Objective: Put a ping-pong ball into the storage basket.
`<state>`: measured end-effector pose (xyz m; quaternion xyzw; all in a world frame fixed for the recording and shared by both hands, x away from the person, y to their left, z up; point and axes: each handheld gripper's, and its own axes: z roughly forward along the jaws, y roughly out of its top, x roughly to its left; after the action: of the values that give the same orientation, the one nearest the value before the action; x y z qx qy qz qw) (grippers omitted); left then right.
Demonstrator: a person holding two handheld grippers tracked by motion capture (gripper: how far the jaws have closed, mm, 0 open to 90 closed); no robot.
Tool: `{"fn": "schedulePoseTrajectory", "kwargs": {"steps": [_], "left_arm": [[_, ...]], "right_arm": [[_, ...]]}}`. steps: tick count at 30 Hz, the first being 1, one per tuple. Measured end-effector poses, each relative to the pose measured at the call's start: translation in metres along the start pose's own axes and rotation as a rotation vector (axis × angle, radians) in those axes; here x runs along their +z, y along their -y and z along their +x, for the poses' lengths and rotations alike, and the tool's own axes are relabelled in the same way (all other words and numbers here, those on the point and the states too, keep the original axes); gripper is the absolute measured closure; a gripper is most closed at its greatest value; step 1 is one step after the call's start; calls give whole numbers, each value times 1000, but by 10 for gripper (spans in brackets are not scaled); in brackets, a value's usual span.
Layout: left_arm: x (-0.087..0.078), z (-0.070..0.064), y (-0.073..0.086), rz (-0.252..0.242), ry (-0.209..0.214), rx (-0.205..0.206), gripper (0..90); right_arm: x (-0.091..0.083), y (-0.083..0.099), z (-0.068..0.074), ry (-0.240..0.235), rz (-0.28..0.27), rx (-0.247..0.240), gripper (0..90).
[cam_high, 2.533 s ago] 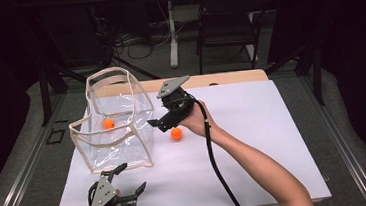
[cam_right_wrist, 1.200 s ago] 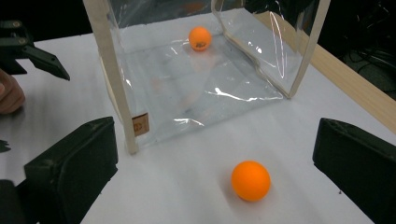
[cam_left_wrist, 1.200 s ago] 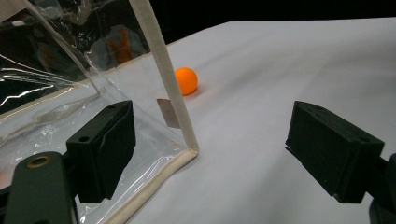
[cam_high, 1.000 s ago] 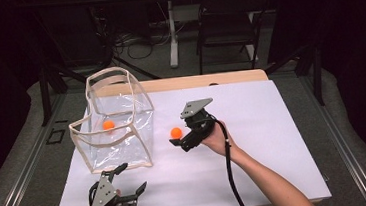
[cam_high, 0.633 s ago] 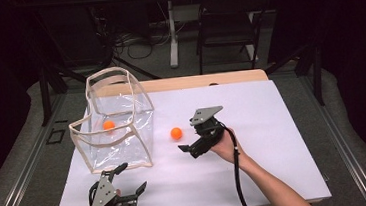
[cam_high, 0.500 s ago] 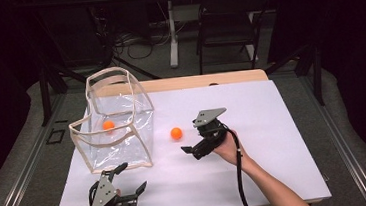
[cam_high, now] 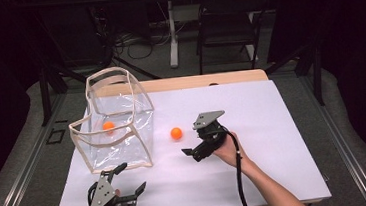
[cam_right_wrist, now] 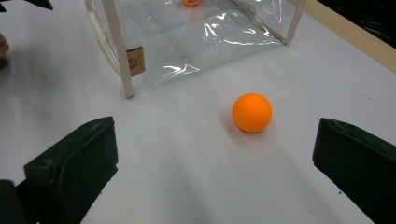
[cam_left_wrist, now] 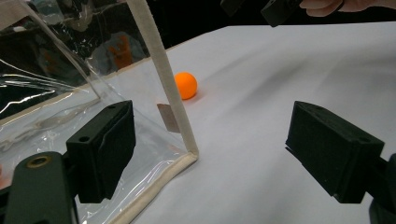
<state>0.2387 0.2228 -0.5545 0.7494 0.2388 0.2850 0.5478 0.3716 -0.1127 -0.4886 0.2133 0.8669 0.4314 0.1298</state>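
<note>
An orange ball (cam_high: 176, 133) lies on the white table, beside the clear bag (cam_high: 117, 124).

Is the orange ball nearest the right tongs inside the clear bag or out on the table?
Out: the ball rests on the white table, beside the clear bag.

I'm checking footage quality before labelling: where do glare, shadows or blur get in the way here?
High view: the table is evenly lit against a dark room, and the bag shows faint reflections. Left gripper view: the bag's plastic carries bright streaks, and the near jaws look soft. Right gripper view: glare patches on the bag, a soft shadow under the sharp ball.
</note>
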Motion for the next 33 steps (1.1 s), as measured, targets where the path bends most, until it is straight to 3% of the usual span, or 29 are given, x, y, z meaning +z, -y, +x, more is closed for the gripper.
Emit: {"fn": "schedulePoseTrajectory", "kwargs": {"steps": [5, 17, 33], "left_arm": [[0, 0, 0, 1, 0, 1, 156], [0, 0, 0, 3, 1, -2, 156], [-1, 1, 1, 3, -2, -7, 156]], "right_arm": [[3, 2, -1, -1, 11, 0, 0], [4, -7, -3, 56, 25, -30, 0], [27, -14, -14, 65, 65, -20, 0]]}}
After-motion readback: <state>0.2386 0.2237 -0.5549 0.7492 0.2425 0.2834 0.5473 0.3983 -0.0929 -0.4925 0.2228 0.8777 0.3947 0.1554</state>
